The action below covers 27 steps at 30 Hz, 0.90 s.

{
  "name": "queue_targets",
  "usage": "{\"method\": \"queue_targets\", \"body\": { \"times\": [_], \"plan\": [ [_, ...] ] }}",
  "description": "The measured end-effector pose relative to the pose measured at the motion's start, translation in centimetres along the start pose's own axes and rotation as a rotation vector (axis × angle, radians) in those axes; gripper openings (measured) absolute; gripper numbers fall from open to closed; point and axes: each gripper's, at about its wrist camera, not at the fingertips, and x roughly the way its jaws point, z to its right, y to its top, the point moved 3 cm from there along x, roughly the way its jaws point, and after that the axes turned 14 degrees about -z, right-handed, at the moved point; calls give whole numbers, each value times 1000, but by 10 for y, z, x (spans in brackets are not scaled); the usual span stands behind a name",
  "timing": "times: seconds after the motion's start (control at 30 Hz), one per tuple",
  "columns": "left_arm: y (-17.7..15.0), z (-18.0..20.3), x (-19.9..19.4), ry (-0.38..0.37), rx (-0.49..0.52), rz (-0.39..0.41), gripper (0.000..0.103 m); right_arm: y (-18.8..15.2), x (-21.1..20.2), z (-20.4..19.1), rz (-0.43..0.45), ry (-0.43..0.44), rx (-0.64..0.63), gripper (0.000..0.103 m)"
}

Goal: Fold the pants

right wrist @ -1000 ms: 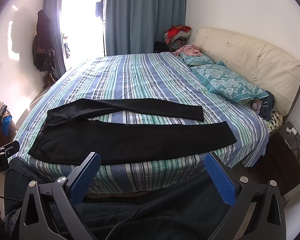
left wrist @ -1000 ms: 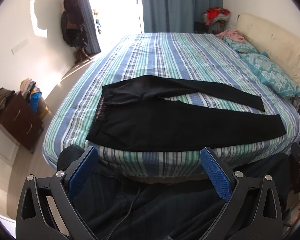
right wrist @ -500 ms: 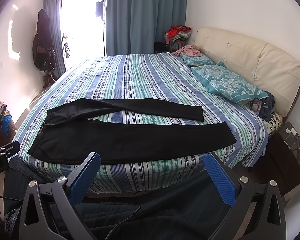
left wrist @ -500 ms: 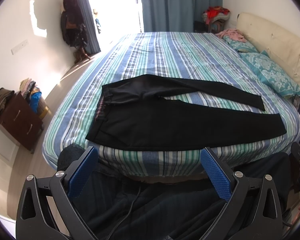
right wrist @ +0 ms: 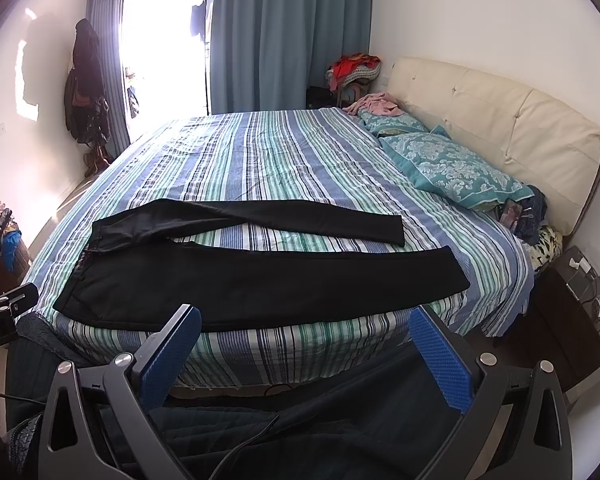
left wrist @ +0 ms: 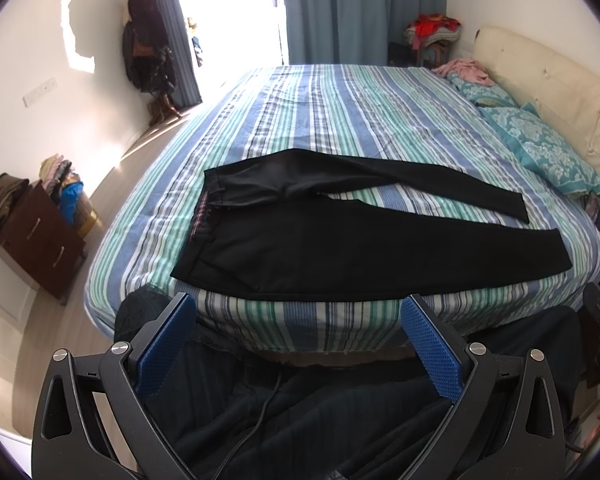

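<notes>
Black pants (left wrist: 340, 248) (right wrist: 260, 280) lie flat near the front edge of a striped bed (left wrist: 360, 120) (right wrist: 260, 152). The waistband is at the left, and the two legs spread apart toward the right. My left gripper (left wrist: 298, 316) is open, held off the bed in front of the nearer leg, with nothing between its blue pads. My right gripper (right wrist: 306, 326) is open too, short of the bed's front edge and below the nearer leg. Neither one touches the cloth.
Teal pillows (right wrist: 452, 168) and a cream headboard (right wrist: 500, 116) bound the bed on the right. A dark nightstand (right wrist: 572, 312) stands at the right front corner. A brown dresser (left wrist: 40, 236) piled with clothes is on the left. Dark clothing of the person (left wrist: 300, 420) fills the foreground.
Nothing has visibly changed apart from a very slight drift of the views. Both grippers stay open and the pants lie as before.
</notes>
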Motion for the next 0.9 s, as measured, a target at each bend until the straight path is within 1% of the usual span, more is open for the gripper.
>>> {"method": "queue_targets", "body": {
  "times": [0.9],
  "plan": [
    [-3,0,-4,4,0,13,102,0,-2,-1,8,-5,1,103]
  ]
}}
